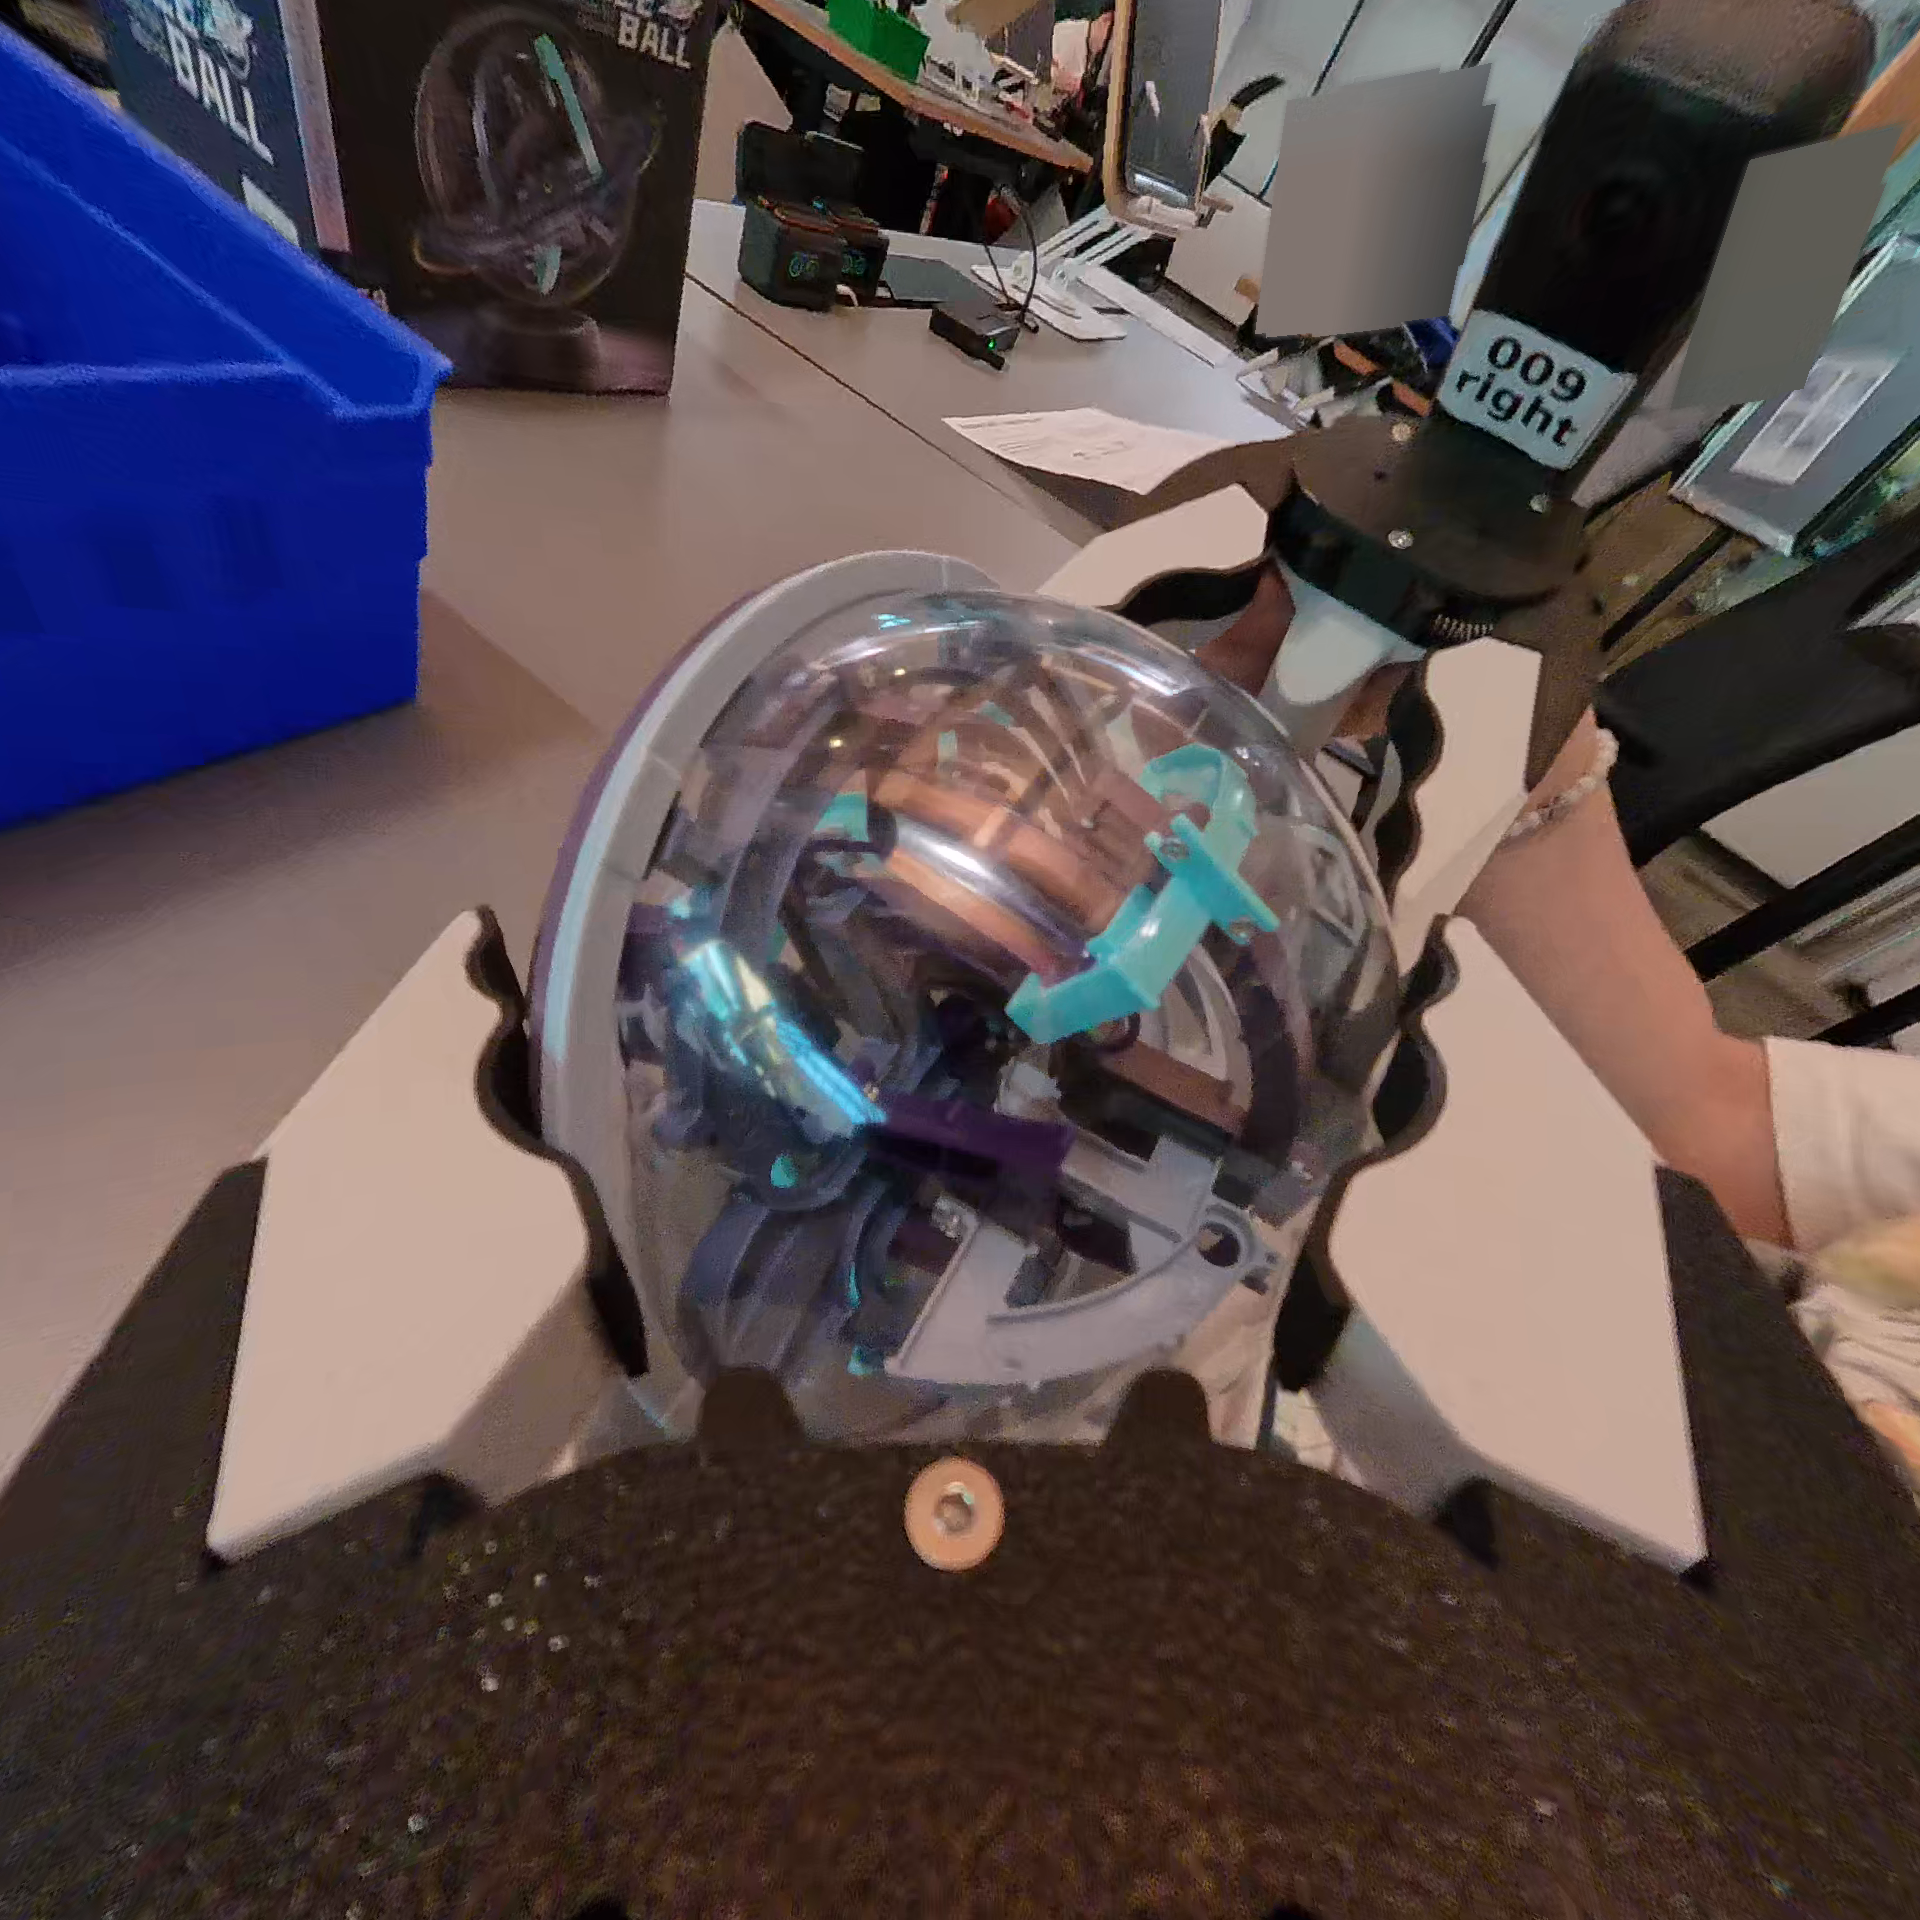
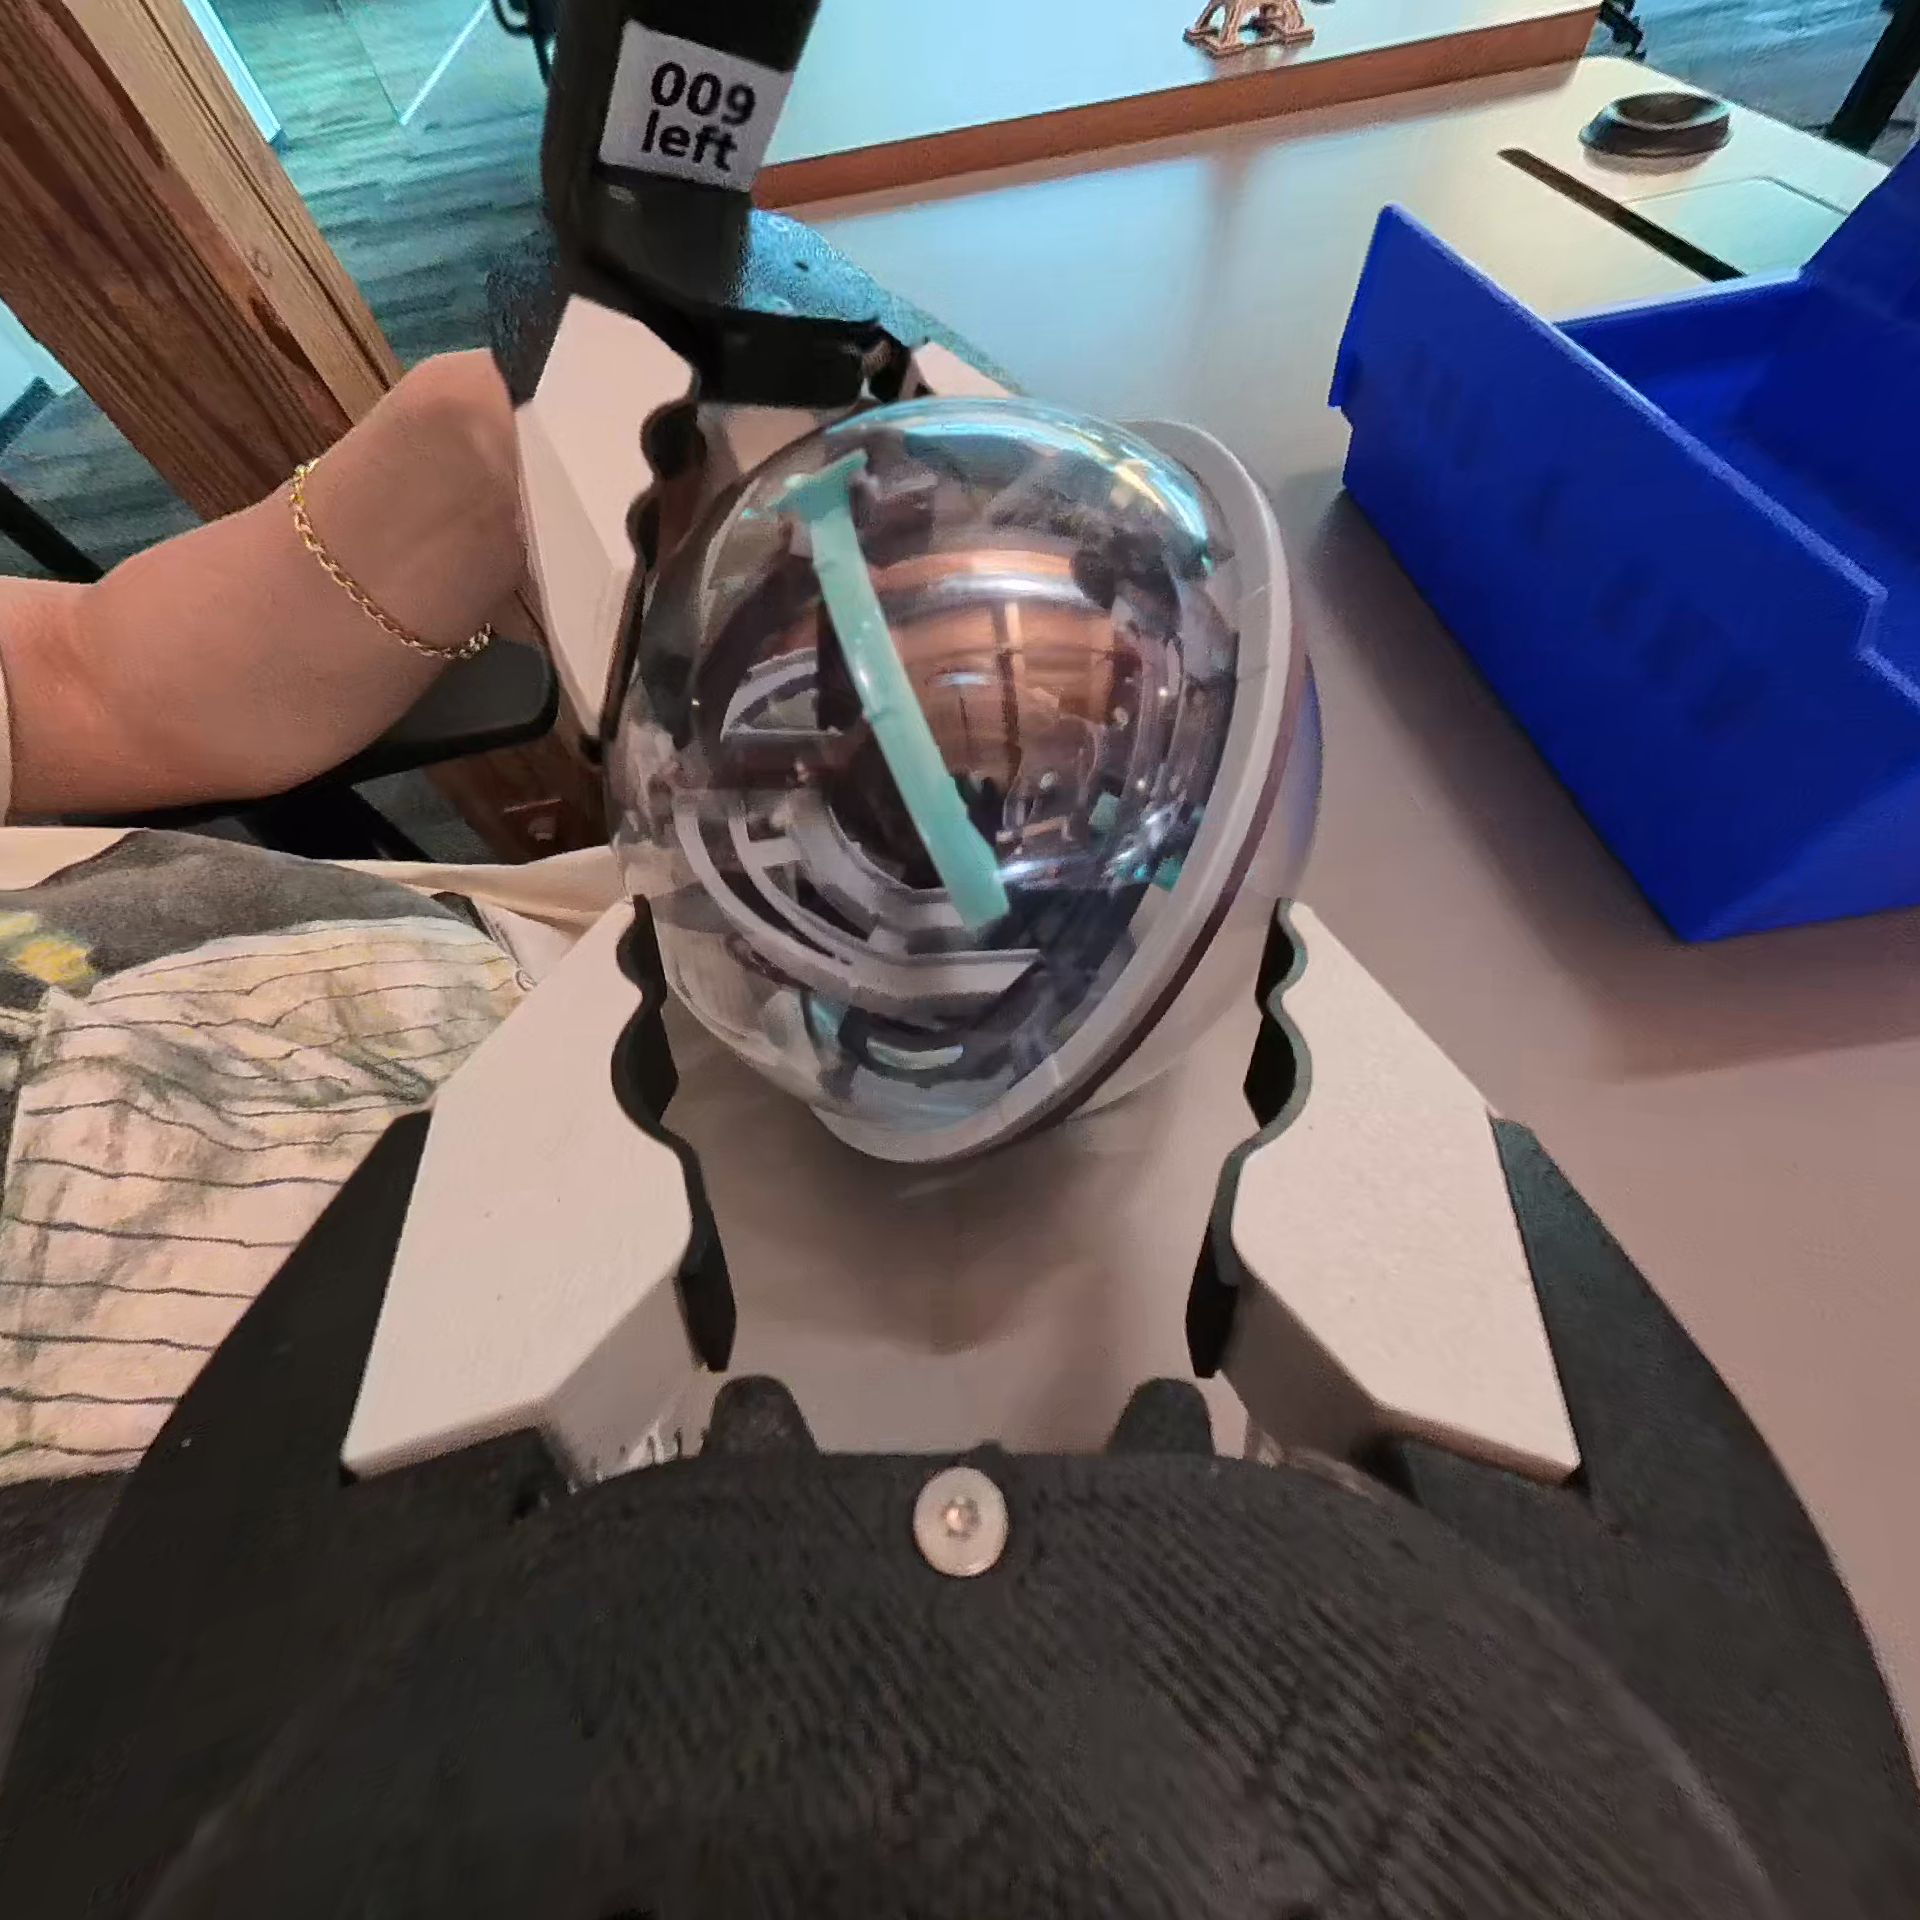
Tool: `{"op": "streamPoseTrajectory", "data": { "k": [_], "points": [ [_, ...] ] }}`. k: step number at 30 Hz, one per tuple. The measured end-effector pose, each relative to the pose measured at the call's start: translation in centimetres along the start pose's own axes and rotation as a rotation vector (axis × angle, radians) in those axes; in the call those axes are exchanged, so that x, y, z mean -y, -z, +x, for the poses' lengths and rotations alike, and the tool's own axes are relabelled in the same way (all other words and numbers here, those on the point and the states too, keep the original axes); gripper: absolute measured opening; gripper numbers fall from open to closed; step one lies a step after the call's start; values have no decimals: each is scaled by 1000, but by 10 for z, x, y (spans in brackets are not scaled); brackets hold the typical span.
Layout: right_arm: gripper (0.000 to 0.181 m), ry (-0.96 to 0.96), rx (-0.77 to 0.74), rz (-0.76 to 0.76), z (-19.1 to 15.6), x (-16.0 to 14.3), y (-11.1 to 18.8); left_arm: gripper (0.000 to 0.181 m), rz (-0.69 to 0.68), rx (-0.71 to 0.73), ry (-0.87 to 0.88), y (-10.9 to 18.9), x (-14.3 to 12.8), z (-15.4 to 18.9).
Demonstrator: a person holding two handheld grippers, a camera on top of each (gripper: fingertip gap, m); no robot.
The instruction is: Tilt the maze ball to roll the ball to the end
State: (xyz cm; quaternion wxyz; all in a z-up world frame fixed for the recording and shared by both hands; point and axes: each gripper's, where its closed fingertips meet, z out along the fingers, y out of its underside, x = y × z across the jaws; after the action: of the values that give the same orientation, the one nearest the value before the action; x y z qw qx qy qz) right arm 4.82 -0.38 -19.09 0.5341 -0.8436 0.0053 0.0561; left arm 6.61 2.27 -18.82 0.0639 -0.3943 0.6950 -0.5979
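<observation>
The left hand-held gripper point(image 1: 961, 1132) is clamped on the maze ball point(image 1: 966, 997), its wavy black finger pads point(image 1: 520, 1081) pressed against the clear shell on both sides, so the sphere sits deep between the white fingers. The right hand-held gripper point(image 2: 961, 1122) stands with its jaws spread; the ball's point(image 2: 956, 790) lower rim reaches between its fingertips, but whether the pads point(image 2: 660, 1101) touch the shell cannot be told. In the left wrist view that right hand-held gripper point(image 1: 1340, 665) comes in from the upper right beyond the ball, and it carries a white label point(image 1: 1532, 400) with dark print; the left hand-held gripper bears a similar label point(image 2: 694, 114) on its black body. A bare forearm with a gold chain bracelet point(image 2: 384, 592) reaches in behind the left tool, and a wrist with a pale bead bracelet point(image 1: 1569, 790) behind the right. The ball is held above the grey worktop point(image 2: 1507, 1039), near its front edge. A blue bin point(image 2: 1662, 623) stands on the worktop to the side, and a dark printed box point(image 1: 520, 187) picturing a similar sphere stands behind it toward the far edge, with a sheet of paper point(image 1: 1091, 447) lying farther right.
</observation>
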Motion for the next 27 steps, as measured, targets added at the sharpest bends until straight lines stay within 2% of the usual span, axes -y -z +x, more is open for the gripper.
{"op": "streamPoseTrajectory", "data": {
  "k": [6,11,17,18,22,25,27],
  "points": [
    [108,-16,7,5,2,0,-1,158,-28,24,60,4,-3,-6],
    [100,37,-17,-41,3,-7,-1,158,-18,46,-38,7,-1,-7],
    [93,18,21,-18,0,-6,1,158,-54,42,-5,14,-6,-11],
    [92,20,27,1,0,-3,2,158,-59,45,-26,13,-6,-13],
    [110,-17,-22,116,10,19,3,157,-99,151,-232,6,-8,-20],
    [113,-1,-73,52,18,7,-1,157,-126,150,-307,1,-8,-17],
    [111,-2,-75,-47,17,-10,-1,157,-145,122,-340,-2,-4,-14]
  ]
}}
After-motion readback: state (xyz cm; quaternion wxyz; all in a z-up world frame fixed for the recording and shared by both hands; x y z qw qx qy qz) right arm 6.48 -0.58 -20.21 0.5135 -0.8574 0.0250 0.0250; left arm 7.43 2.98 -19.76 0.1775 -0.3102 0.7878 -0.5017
